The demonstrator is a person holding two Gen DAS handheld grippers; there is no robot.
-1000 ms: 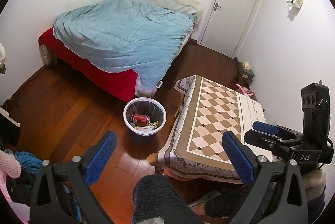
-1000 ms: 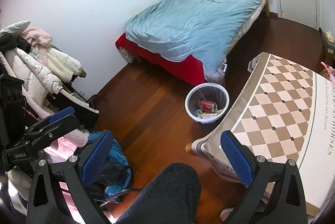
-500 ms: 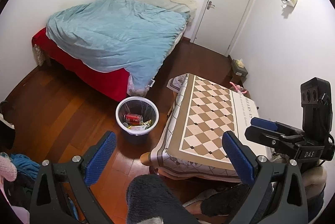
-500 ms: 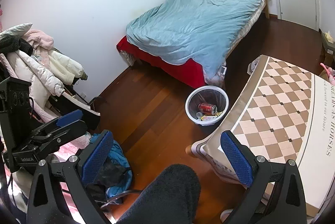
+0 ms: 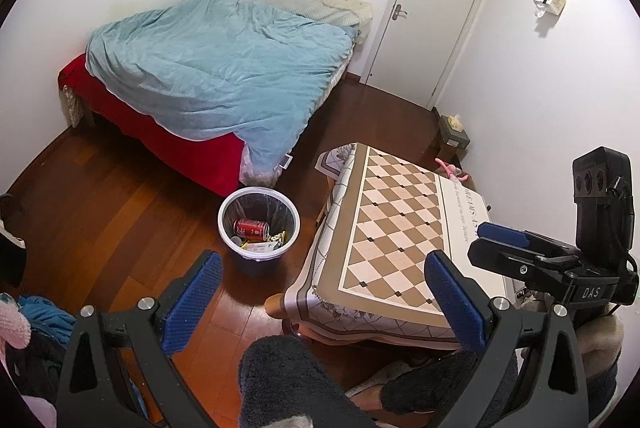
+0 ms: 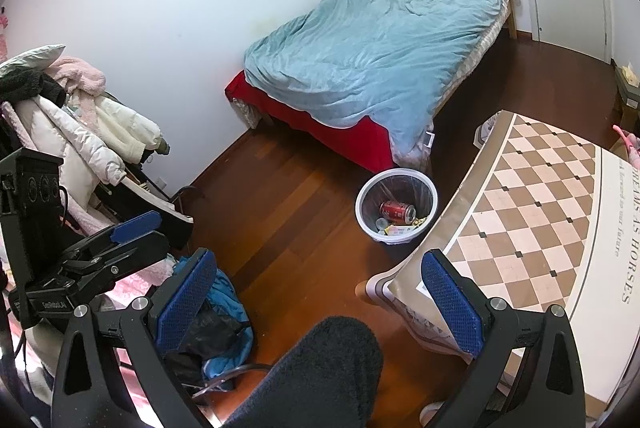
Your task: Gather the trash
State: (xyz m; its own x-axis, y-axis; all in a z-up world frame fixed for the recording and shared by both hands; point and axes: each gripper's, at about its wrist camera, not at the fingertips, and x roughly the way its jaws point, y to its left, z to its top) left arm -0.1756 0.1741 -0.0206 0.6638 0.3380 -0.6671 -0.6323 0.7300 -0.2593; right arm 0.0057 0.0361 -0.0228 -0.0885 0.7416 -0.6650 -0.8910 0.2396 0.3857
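A: Left side first?
B: Clothes pile (image 6: 72,132) against the wall, blue bag (image 6: 224,312) on the floor below it. Left gripper (image 5: 320,292) held up over the wood floor (image 5: 100,196), jaws spread wide, nothing between the blue pads (image 5: 192,302).
A: Middle?
B: Bed (image 5: 216,76) with a light blue duvet over a red sheet, against the far wall. White trash bin (image 5: 259,224) stands on the floor just off the bed's near corner, beside the counter (image 5: 396,240). Red can (image 5: 251,228) lies on its side inside the bin, with some wrappers (image 5: 264,246) next to it.
A: Counter?
B: Checkered brown-and-cream cloth, nothing lying on the top where visible.
A: Right gripper?
B: Right gripper (image 6: 320,296) also wide open and empty, raised over the floor and the counter's near corner. From the left wrist view it sits out over the counter's right edge.
A: Far right?
B: White door (image 5: 432,16), closed. Small box (image 5: 454,136) on the floor by the wall. A dark fuzzy sleeve (image 6: 320,376) at the bottom of both views.
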